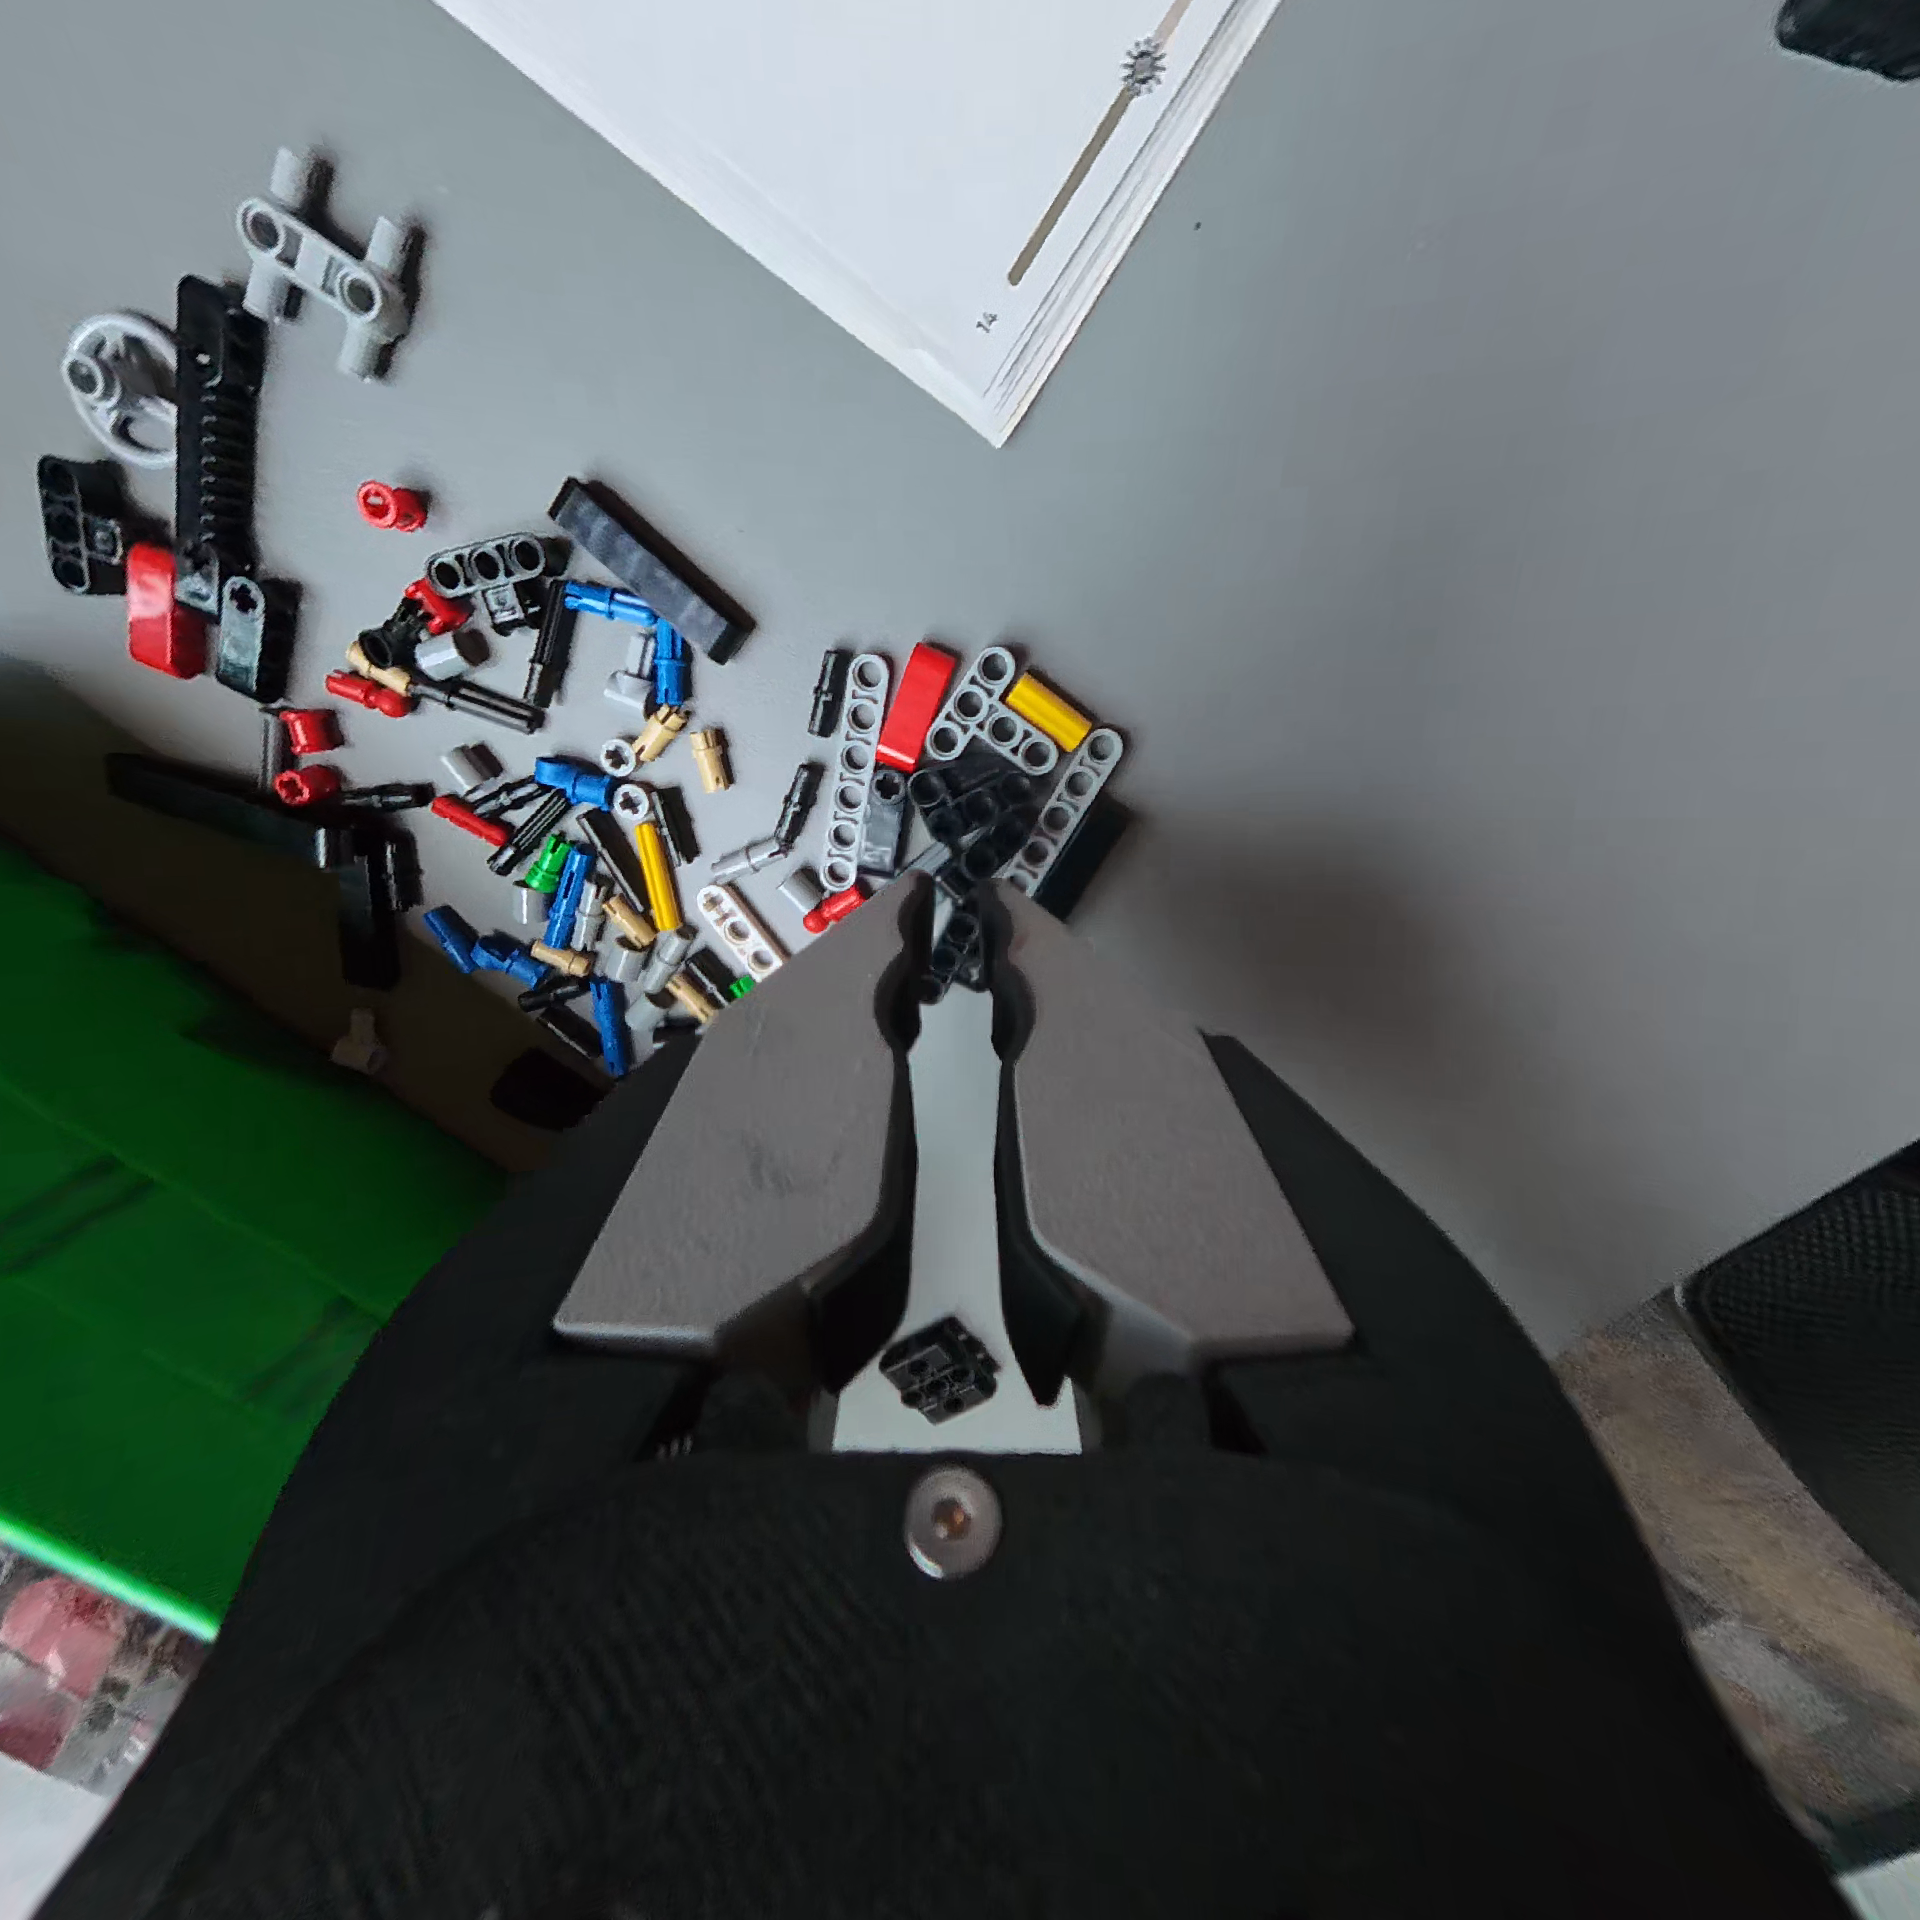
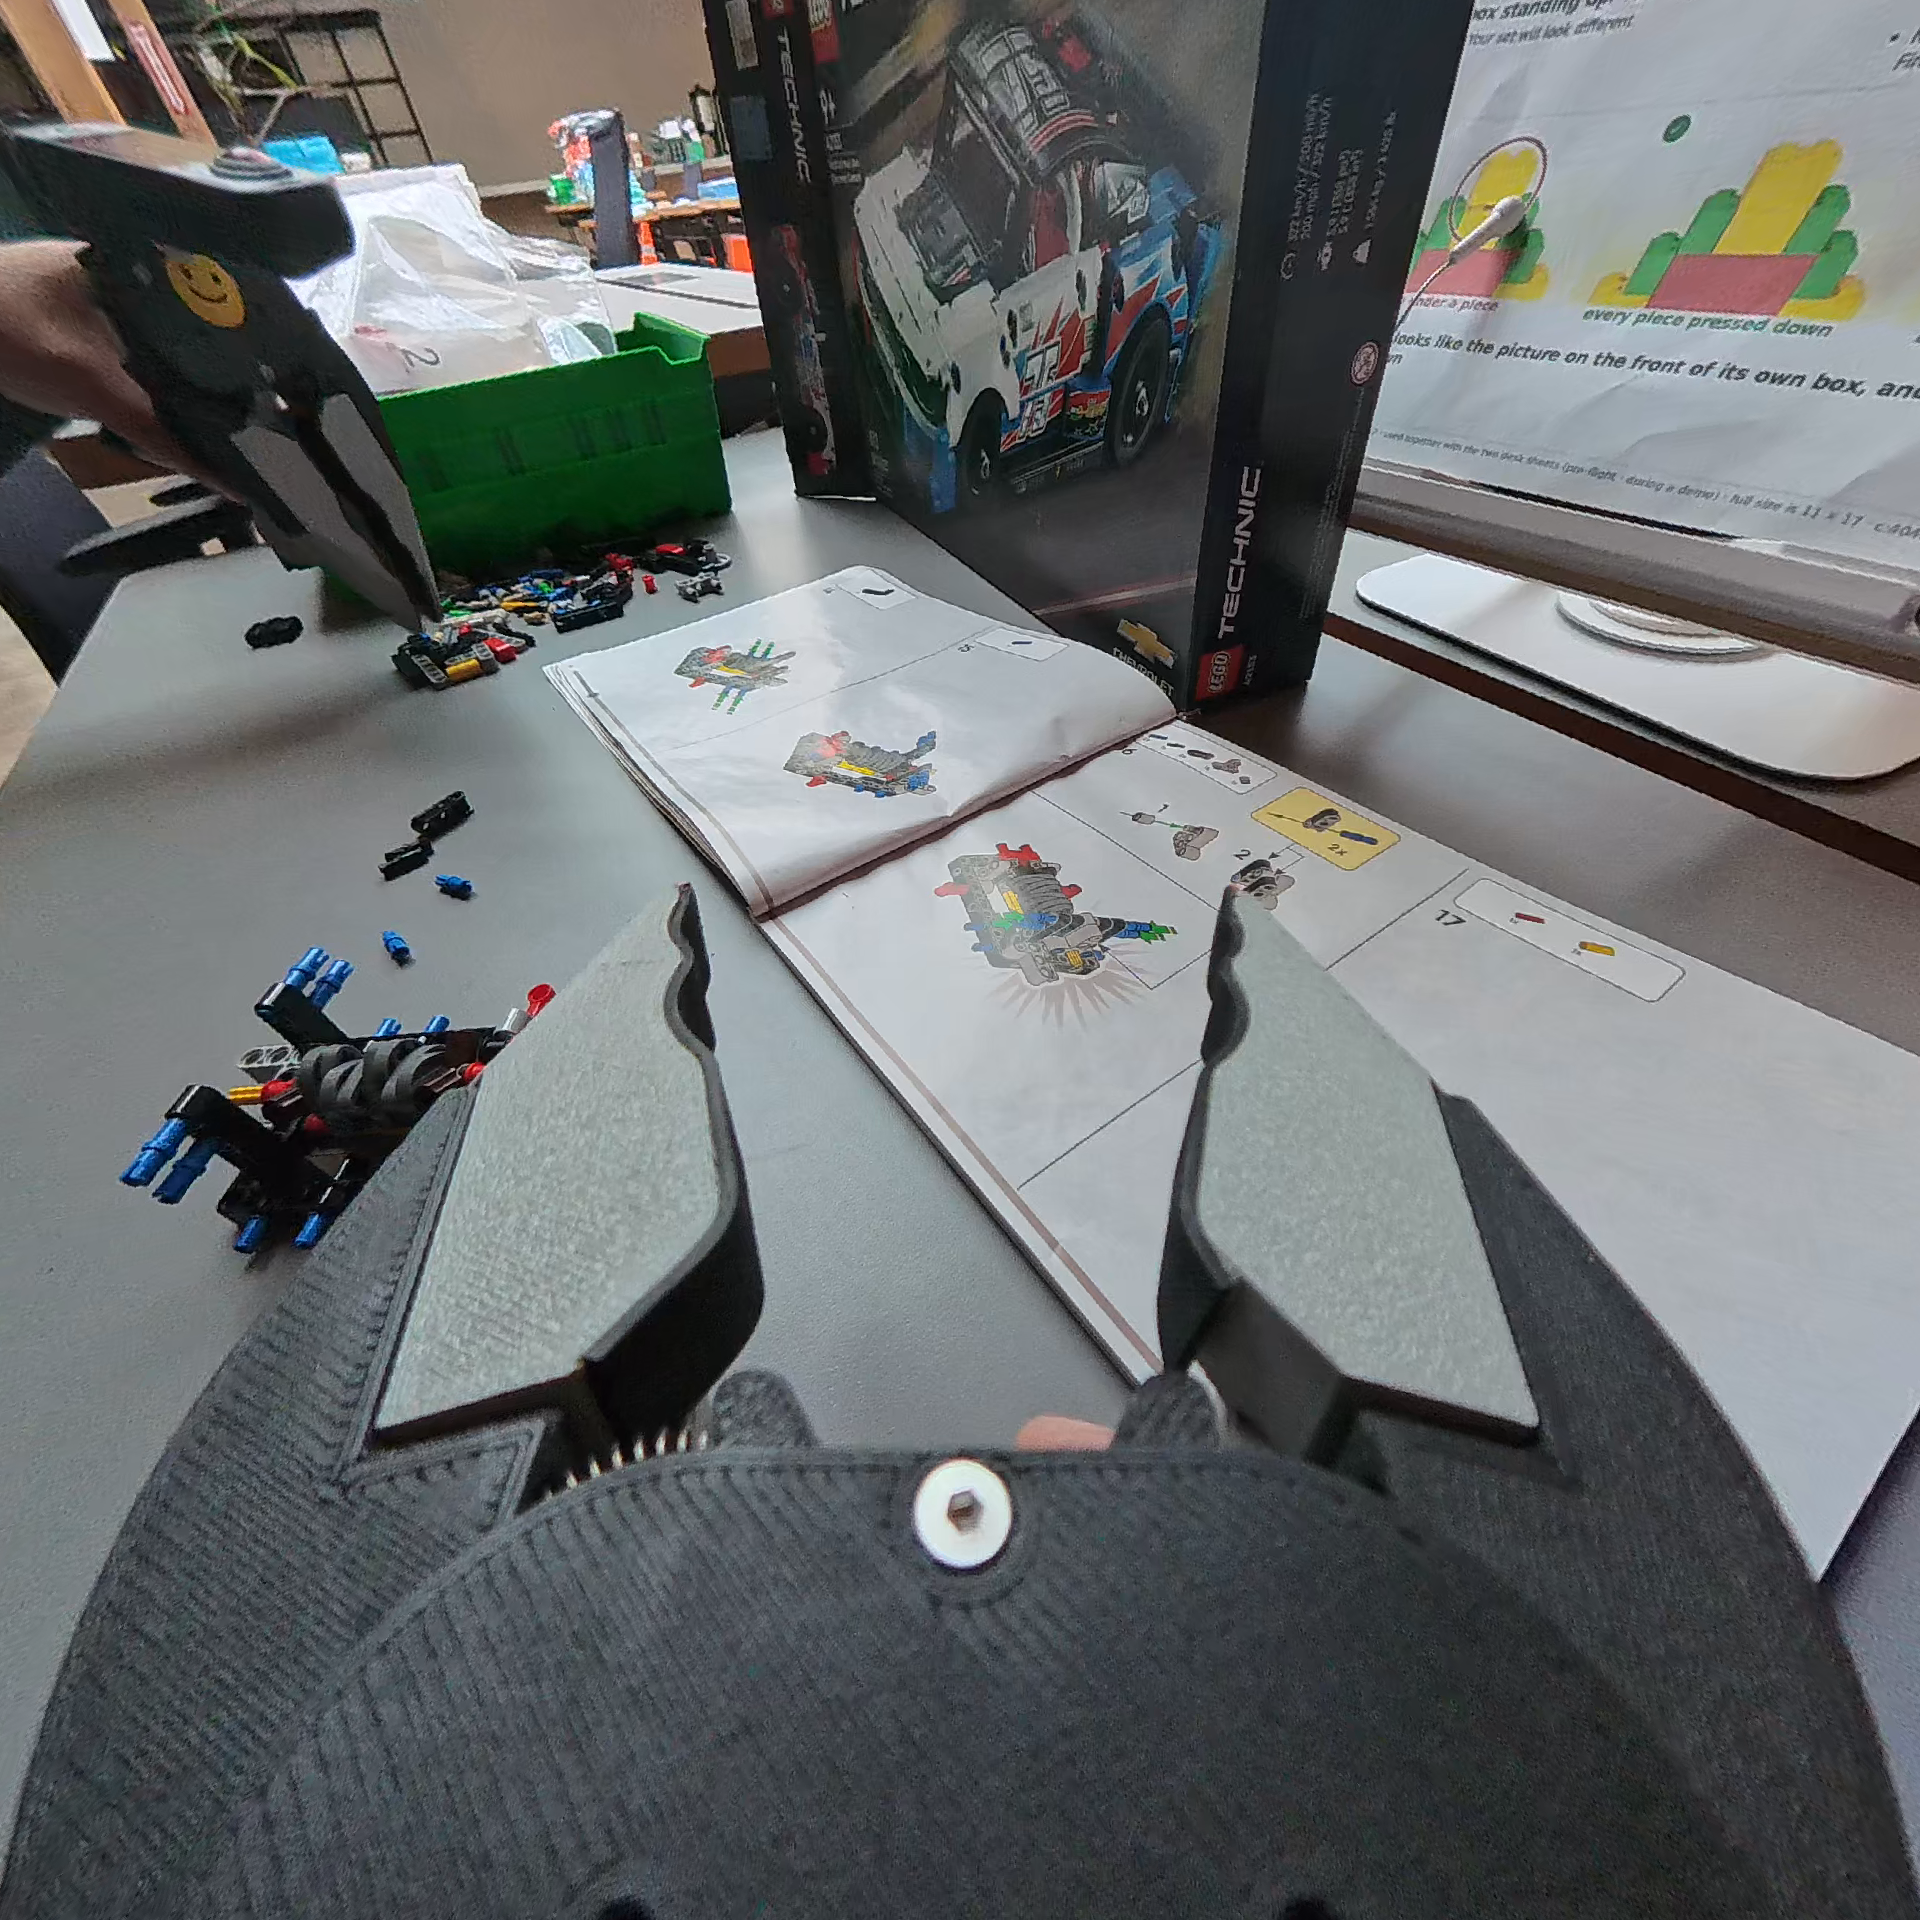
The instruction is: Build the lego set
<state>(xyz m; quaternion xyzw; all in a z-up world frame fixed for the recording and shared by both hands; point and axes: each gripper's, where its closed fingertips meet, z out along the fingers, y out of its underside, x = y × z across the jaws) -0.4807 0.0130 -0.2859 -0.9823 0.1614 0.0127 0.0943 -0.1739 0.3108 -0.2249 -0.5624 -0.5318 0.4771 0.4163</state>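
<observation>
Office: grey desk, monitor stand

Printed lettering and a brand logo are running along the spine and front of the upright set box. The open instruction booklet on the counter is showing step and page numbers; one corner number is showing in the left wrist view. Lines of print are sitting under brick drawings on the white sheet. A clear bag is carrying a digit. A yellow smiley sticker is sitting on the left hand-held gripper.
</observation>
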